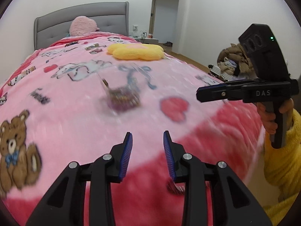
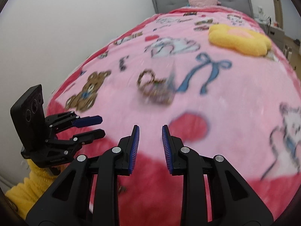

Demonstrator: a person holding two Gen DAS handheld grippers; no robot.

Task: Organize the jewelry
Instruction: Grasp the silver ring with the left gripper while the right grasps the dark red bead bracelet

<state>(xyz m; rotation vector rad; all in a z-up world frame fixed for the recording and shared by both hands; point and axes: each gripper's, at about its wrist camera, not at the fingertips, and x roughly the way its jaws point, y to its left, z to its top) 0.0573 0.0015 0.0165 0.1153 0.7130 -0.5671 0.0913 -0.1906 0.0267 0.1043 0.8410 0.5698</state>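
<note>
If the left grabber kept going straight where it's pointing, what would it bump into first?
Probably the pink blanket. The left gripper points downward with open, empty jaws. The blurry jewelry box lies farther ahead, slightly left, though depth is unclear.

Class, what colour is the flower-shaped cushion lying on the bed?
Yellow with a pink centre: the flower-shaped cushion, clearest in the right wrist view.

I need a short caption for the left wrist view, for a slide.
Left gripper, open and empty, points across a pink cartoon blanket toward a blurred jewelry box; right gripper at right.
</note>
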